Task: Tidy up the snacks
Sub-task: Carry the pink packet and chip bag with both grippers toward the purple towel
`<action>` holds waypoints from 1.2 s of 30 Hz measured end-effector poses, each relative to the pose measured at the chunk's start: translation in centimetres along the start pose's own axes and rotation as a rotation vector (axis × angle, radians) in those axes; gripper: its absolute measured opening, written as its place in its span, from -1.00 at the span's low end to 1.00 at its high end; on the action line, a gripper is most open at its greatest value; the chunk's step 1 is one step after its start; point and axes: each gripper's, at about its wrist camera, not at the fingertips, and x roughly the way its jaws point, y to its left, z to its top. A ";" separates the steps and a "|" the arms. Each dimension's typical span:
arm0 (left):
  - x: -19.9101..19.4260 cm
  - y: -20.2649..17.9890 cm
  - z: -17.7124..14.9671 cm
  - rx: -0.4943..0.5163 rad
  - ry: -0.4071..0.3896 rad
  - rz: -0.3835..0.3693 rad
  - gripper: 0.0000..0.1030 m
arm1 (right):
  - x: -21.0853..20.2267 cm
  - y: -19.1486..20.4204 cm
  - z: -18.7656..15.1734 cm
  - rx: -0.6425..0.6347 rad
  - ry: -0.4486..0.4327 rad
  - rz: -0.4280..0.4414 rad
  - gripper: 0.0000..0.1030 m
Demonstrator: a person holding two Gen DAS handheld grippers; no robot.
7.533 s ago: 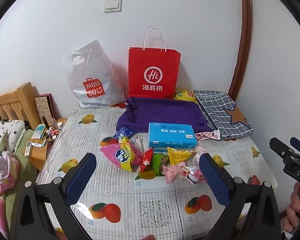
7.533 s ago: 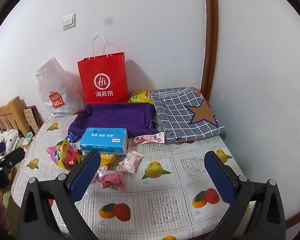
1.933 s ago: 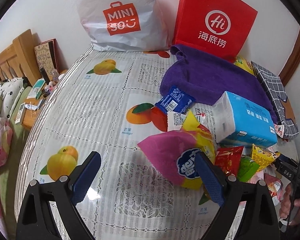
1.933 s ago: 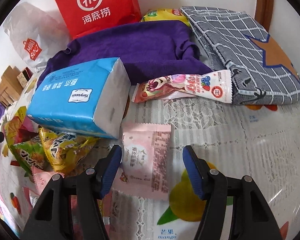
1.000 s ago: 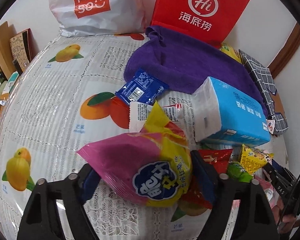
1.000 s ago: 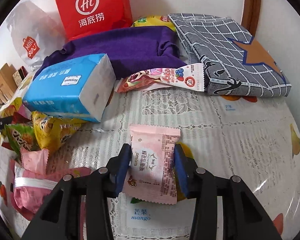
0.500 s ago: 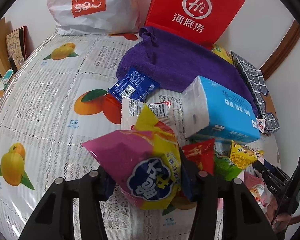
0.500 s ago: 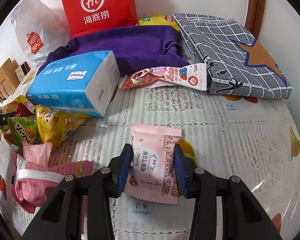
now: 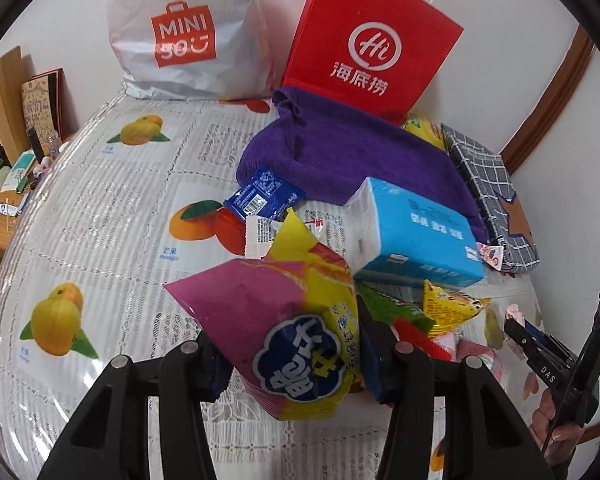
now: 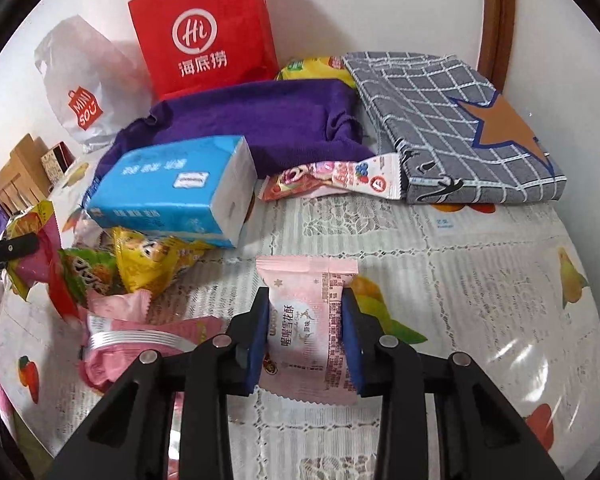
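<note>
Left gripper (image 9: 292,356): I see it clamped on one puffy pink-and-yellow chip bag (image 9: 284,320), above the fruit-print tablecloth (image 9: 100,216).
Right gripper (image 10: 305,330): mine pinches one flat pink pastry packet (image 10: 306,316) over that tablecloth.

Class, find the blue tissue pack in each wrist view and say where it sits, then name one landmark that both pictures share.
Left wrist view: the blue tissue pack lies right of centre, past the pink and yellow snack bag that the left gripper holds.
Right wrist view: the blue tissue pack lies left of centre, ahead of the purple towel.
Shared landmark: the red paper bag at the wall.
</note>
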 end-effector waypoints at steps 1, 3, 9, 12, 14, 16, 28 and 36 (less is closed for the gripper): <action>-0.4 -0.2 0.0 0.003 -0.005 -0.003 -0.05 | -0.4 0.0 0.1 0.005 -0.005 0.001 -0.35; -1.0 -0.5 -0.1 0.009 -0.011 -0.008 -0.05 | -1.2 0.1 0.3 0.014 -0.014 0.002 -0.35; -2.5 -2.4 -0.2 0.042 -0.020 -0.035 -0.05 | -3.4 0.9 1.0 0.017 -0.038 0.003 -0.35; -3.0 -3.5 0.1 0.060 -0.033 -0.036 -0.05 | -4.2 1.5 1.5 0.008 -0.046 0.013 -0.35; -3.3 -4.3 0.5 0.068 -0.038 -0.050 -0.05 | -4.5 1.9 2.1 -0.001 -0.049 0.014 -0.35; -3.4 -5.1 0.8 0.081 -0.043 -0.056 -0.05 | -4.6 2.2 2.6 -0.006 -0.046 0.015 -0.35; -2.5 -9.0 4.4 0.147 -0.029 -0.102 -0.05 | -4.4 4.5 7.1 -0.044 -0.063 0.034 -0.35; -1.0 -9.4 7.5 0.172 -0.046 -0.102 -0.05 | -2.5 5.0 11.0 -0.045 -0.048 0.024 -0.35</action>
